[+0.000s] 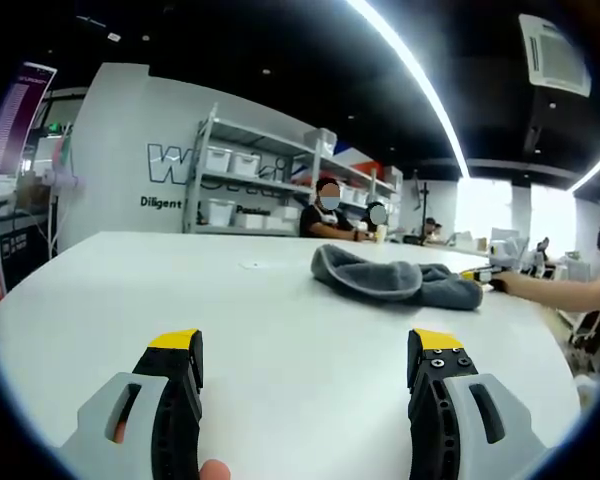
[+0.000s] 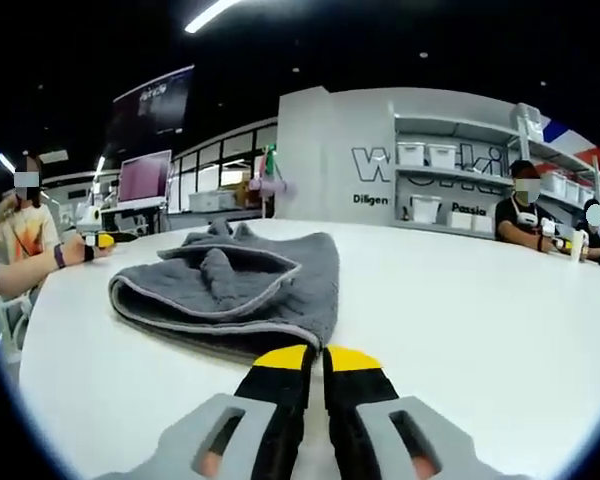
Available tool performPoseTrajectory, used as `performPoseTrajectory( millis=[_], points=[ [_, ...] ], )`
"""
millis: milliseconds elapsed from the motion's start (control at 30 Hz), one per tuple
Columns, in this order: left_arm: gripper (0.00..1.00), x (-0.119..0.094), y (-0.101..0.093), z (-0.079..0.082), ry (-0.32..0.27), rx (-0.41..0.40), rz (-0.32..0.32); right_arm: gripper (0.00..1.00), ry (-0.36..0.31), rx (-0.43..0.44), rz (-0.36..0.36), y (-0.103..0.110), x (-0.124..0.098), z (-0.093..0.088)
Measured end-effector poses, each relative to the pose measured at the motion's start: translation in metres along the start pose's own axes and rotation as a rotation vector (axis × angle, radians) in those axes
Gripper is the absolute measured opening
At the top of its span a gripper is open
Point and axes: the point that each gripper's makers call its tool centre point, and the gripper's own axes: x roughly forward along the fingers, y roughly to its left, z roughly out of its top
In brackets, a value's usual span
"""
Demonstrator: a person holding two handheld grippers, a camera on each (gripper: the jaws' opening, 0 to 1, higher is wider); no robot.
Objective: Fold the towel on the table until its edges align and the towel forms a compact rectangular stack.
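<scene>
Grey towel [image 2: 242,285] crumpled on the white table [image 2: 460,300] — my right tongs [image 2: 315,358] sit at its near edge, my left tongs [image 1: 305,345] gape wide.

In the right gripper view the towel lies left of centre, bunched and partly folded over itself, its pale hem curving along the lower fold; my yellow-tipped jaws rise from the bottom centre pressed together, right at the towel's nearest edge — whether any cloth is pinched between them I cannot tell. In the left gripper view my jaws stand well apart at the bottom, low over bare table [image 1: 230,320], with the towel [image 1: 395,277] a heap at centre right, well beyond them. My other gripper [image 1: 480,273] shows at the towel's right end.
</scene>
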Motion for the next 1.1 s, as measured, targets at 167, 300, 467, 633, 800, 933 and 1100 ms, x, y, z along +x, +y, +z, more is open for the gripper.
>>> performPoseTrajectory(
  millis=[167,300,467,633,800,933,1100],
  points=[
    [0.82,0.0,0.0,0.0,-0.001,-0.003,0.0,0.0,0.017,-0.021,-0.002,0.001,0.004,-0.003],
    [0.82,0.0,0.0,0.0,0.002,0.003,0.0,0.0,0.016,-0.015,-0.022,-0.01,0.008,-0.002],
    [0.82,0.0,0.0,0.0,0.005,0.006,0.001,0.0,0.012,-0.013,-0.045,-0.025,0.02,0.002],
    [0.82,0.0,0.001,0.0,0.004,0.005,0.001,0.0,0.014,-0.011,-0.056,-0.039,0.034,0.005],
    [0.82,0.001,0.002,0.001,0.0,-0.002,-0.001,0.0,0.019,-0.018,-0.038,-0.043,0.052,0.007],
    [0.82,0.001,0.003,0.003,-0.007,-0.013,-0.004,0.0,0.024,-0.025,-0.018,-0.046,0.07,0.009],
    [0.82,0.002,0.006,0.004,-0.01,-0.017,-0.005,0.0,0.037,-0.036,0.017,-0.06,0.104,0.015]
  ],
)
